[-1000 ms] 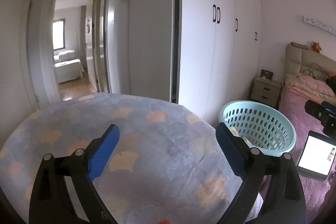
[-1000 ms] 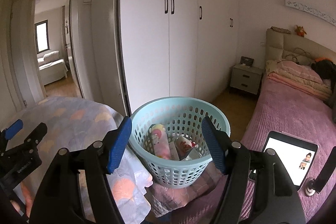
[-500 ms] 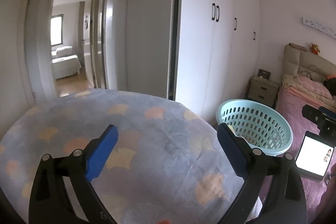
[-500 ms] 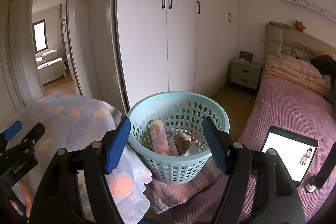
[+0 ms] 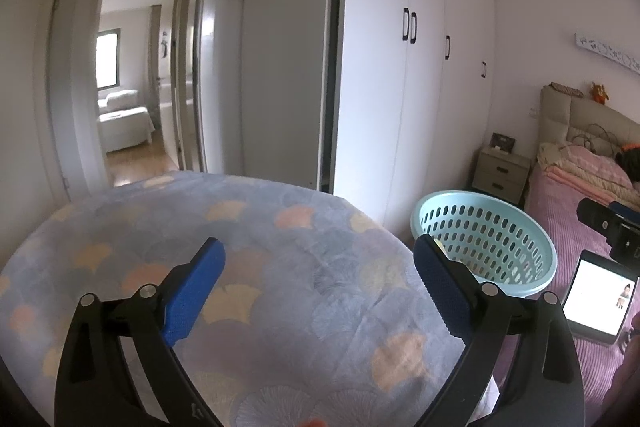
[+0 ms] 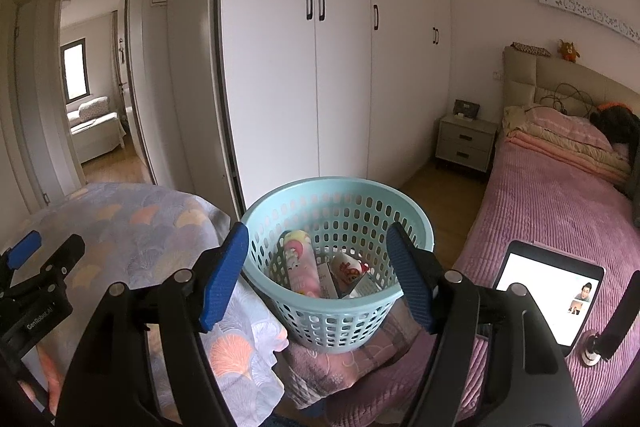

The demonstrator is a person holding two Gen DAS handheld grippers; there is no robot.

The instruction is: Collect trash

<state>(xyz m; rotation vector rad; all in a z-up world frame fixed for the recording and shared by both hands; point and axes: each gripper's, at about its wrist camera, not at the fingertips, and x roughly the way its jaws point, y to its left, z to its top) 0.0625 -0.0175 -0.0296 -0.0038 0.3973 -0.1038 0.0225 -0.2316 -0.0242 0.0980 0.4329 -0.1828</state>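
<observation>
A light blue perforated basket (image 6: 338, 319) (image 5: 532, 251) stands on a folded pink cloth at the bed's edge. Inside it lie a pink patterned packet (image 6: 302, 267) and a red-and-white wrapper (image 6: 350, 271). My right gripper (image 6: 318, 277) hovers just in front of the basket, open, its blue pads on either side of the rim with nothing between them. My left gripper (image 5: 320, 279) is open and empty above a blue-grey quilt with fan patterns (image 5: 248, 247). Its side also shows at the left edge of the right wrist view, left gripper (image 6: 24, 263).
A tablet with a lit screen (image 6: 548, 291) lies on the pink bedspread (image 6: 552, 203) at the right. White wardrobes (image 6: 332, 67) fill the wall behind. A nightstand (image 6: 466, 143) stands by the bed's head. An open doorway (image 5: 128, 99) at the left leads to another room.
Both views have shifted slightly, so the basket sits a little lower and more central in the right wrist view. Both grippers stay open and empty.
</observation>
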